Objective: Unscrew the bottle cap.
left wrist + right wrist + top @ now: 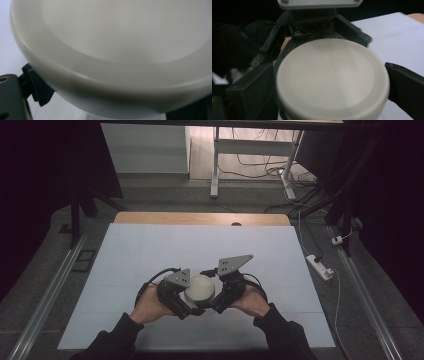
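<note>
Your two grippers meet over the near middle of the tabletop, at about 6 o'clock on the pale sheet, with a round white lid held between them. Your left gripper comes at the lid from 9 o'clock and your right gripper from 3 o'clock, both angled inward so that their jaws close in on the lid's near edge. In the right gripper view the lid sits squarely between that gripper's two black jaws, one pressed to its rim at 9 o'clock and the other touching it at 3 o'clock, so your right jaws are clamped on it; the left gripper faces you from 12 o'clock, right behind the lid. In the left gripper view the lid looms very close and blurred, with one jaw touching its rim at 8 o'clock and a dark edge of the other at 4 o'clock, so these jaws look clamped on the lid too. Whether the lid rests on the tabletop or hangs just above it cannot be told.
</note>
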Tool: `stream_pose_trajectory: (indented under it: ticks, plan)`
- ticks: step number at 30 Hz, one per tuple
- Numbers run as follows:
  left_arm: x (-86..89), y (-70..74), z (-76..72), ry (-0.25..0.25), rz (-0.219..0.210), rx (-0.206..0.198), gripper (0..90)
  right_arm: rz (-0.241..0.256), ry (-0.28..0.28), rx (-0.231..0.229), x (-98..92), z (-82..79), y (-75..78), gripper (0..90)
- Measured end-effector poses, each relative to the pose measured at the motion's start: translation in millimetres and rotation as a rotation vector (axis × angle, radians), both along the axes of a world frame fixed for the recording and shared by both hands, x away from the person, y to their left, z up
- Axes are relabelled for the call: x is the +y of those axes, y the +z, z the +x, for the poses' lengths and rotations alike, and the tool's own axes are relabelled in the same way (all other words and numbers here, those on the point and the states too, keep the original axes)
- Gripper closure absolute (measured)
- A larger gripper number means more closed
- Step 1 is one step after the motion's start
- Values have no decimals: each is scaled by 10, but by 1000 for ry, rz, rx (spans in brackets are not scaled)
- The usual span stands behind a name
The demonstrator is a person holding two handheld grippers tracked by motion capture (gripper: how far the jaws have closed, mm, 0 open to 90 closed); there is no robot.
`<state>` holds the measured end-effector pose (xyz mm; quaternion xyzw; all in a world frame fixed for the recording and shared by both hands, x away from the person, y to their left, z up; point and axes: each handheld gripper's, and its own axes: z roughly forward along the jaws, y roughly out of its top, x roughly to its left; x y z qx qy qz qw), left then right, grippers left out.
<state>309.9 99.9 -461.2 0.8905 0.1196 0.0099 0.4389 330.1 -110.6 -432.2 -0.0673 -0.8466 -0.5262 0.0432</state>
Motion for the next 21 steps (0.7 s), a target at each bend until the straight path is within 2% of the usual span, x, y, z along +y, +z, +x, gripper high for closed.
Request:
stream_pose_trajectory:
  ticks: [5,9,13,15,18,20,21]
  plan:
    - [36,21,8,125,8,-17,73,-8,-197,-56,-9,-65,92,0]
    - [14,22,-2,190,22,-20,73,-25,-287,-63,60,-130,91,0]
    - [-23,35,-23,207,24,-21,73,-41,-347,-96,145,-197,72,0]
    - [-39,43,-37,205,24,-25,74,-39,-365,-96,162,-205,54,30]
    - [-45,49,-44,196,31,-33,74,-20,-366,-85,156,-209,34,67]
    - [-43,47,-43,188,29,-32,74,-21,-357,-107,156,-226,38,71]
    - [-33,49,-40,165,30,-31,74,-25,-346,-105,155,-223,43,72]
